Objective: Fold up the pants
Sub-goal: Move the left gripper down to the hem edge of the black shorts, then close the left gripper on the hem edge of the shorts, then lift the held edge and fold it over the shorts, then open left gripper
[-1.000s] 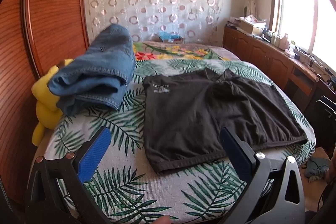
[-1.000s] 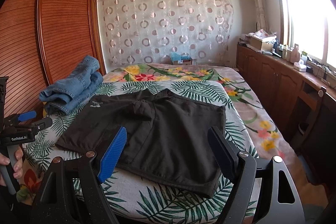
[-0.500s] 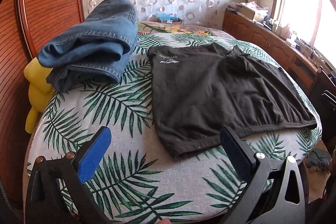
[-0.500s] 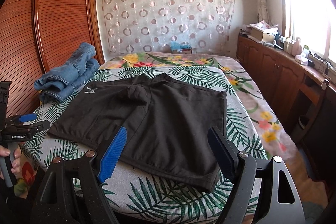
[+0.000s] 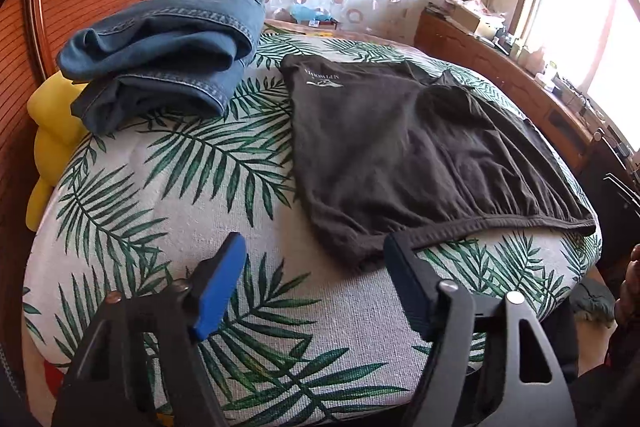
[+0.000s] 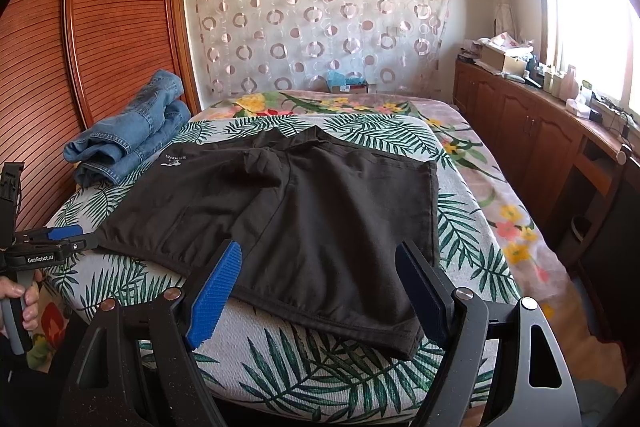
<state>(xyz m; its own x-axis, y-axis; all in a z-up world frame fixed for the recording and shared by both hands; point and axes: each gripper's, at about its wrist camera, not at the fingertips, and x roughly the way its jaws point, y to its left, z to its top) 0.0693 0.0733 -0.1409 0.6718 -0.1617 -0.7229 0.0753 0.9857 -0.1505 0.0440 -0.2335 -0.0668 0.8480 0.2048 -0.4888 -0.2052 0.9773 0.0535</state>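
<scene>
While nothing is yet gripped, the items on the leaf-print bedspread (image 5: 168,227) run as follows, left to right.

Folded jeans (image 5: 168,39): blue denim, stacked at the far left of the bed beside a yellow plush toy (image 5: 52,143). Not part of the job.

Black shorts (image 6: 304,211): the task's garment, spread flat in the middle of the bed, waistband (image 5: 492,223) along the near edge, both legs pointing away, a small white logo (image 5: 322,79) on the left leg. Judged light, soft and limp; likely to sag and crease when lifted, not fragile, not slippery on the woven cover. Best holds appear to be the two waistband corners, where the elastic hem gives a thicker, firmer edge to pinch.

Left gripper (image 5: 314,281): jaws spread wide, holding nothing, low over the bedspread; its right finger sits just beside the left waistband corner, and contact cannot be told.

Right gripper (image 6: 320,287): jaws spread wide, empty, hanging before the near right part of the waistband, apparently clear of the cloth.
</scene>
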